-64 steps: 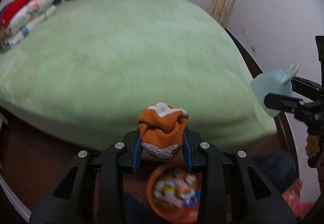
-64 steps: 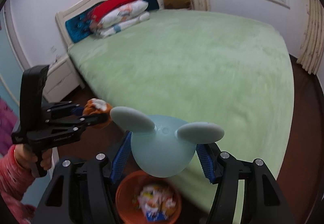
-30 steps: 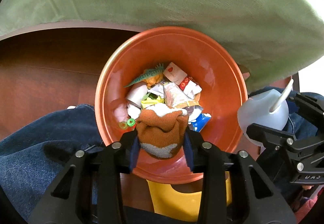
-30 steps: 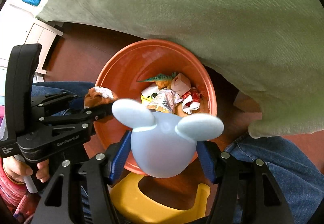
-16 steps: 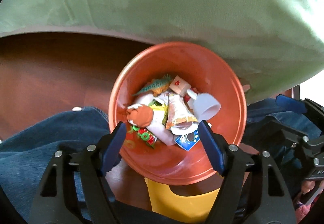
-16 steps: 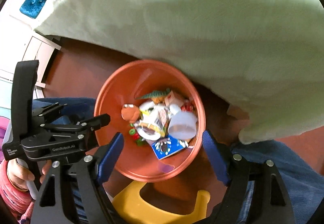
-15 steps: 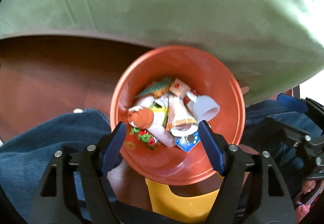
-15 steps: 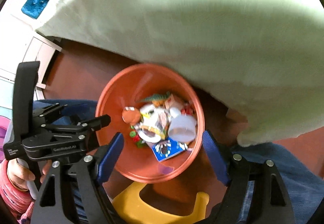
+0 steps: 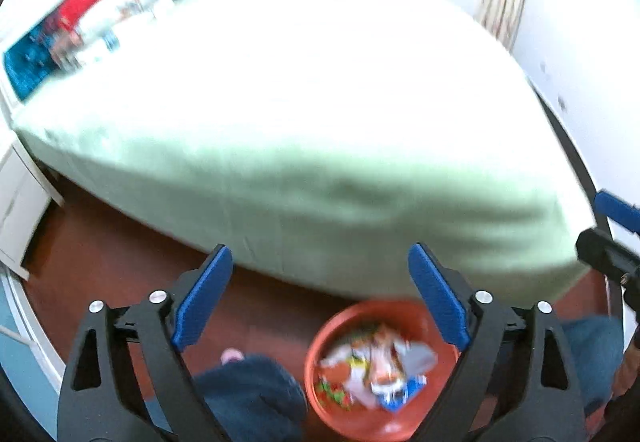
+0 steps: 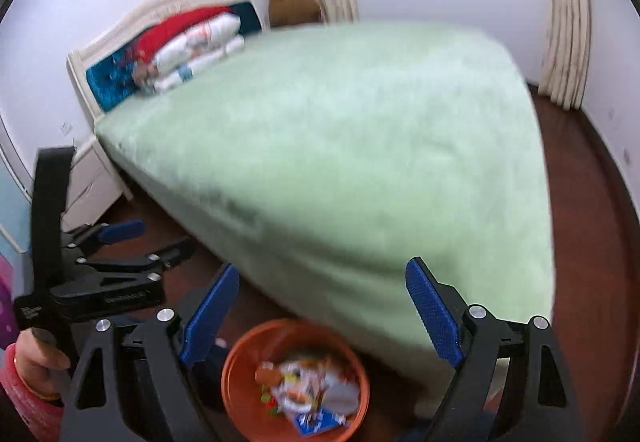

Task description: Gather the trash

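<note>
An orange bin (image 9: 320,358) (image 10: 236,370) holding wrappers, a small orange knit piece (image 10: 267,373) and other scraps stands on the floor at the foot of the bed. My left gripper (image 9: 320,262) hangs above it, jaws still opening, nothing between the blue pads. My right gripper (image 10: 322,270) is also raised over the bin, jaws still opening and empty. In the right wrist view the left gripper (image 10: 152,242) shows at the left, held by a hand in a pink sleeve (image 10: 24,382). Both views are blurred.
A wide bed with a green cover (image 9: 320,114) (image 10: 360,130) fills both views, with pillows (image 10: 192,42) at a white headboard. A white nightstand (image 10: 84,190), dark wood floor (image 10: 584,242), curtains and a window lie around it. Blue-jeaned legs (image 9: 248,398) flank the bin.
Both grippers let go of the orange knit piece and the pale blue eared thing into the bin, opened wide, then rose and tilted up so the bed and room came into view.
</note>
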A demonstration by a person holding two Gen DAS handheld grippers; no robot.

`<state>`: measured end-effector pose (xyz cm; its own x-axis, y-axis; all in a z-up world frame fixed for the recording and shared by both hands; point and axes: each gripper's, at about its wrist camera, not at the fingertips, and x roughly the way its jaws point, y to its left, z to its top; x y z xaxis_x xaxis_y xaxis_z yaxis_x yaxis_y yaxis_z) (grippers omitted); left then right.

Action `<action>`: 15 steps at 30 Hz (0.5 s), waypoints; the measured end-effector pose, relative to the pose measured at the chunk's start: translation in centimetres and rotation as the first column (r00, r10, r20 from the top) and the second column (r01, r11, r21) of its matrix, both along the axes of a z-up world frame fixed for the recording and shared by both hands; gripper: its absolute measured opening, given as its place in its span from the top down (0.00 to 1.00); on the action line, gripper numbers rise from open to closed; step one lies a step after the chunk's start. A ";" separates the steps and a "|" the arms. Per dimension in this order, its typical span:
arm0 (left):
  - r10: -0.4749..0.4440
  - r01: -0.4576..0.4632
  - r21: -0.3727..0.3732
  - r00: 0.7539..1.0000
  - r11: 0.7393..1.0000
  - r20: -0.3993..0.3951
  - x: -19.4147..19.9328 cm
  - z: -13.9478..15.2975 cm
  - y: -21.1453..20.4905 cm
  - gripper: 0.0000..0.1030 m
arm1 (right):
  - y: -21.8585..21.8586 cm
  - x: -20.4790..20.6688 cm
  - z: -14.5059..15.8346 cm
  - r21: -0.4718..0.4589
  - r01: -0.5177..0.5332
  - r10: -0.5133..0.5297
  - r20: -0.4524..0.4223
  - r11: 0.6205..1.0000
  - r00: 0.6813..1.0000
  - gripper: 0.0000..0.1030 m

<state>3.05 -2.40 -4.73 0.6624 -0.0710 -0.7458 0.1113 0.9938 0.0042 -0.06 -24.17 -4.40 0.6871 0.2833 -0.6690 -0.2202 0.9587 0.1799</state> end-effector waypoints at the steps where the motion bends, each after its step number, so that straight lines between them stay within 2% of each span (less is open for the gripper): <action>1: 0.005 -0.005 -0.002 1.000 1.000 0.024 0.1 0.9 0.1 0.12 | 0.0 0.1 0.7 0.000 0.005 -0.005 0.022 1.000 1.000 0.19; 7: 0.052 -0.056 0.017 0.980 0.998 0.191 0.4 6.2 -0.2 0.12 | -0.1 0.7 4.2 0.026 0.024 -0.027 0.122 0.999 0.992 0.18; 15: 0.062 -0.062 -0.010 0.962 0.998 0.267 0.6 8.7 -0.8 0.12 | 0.4 0.9 5.8 0.016 0.037 -0.040 0.196 0.999 0.980 0.18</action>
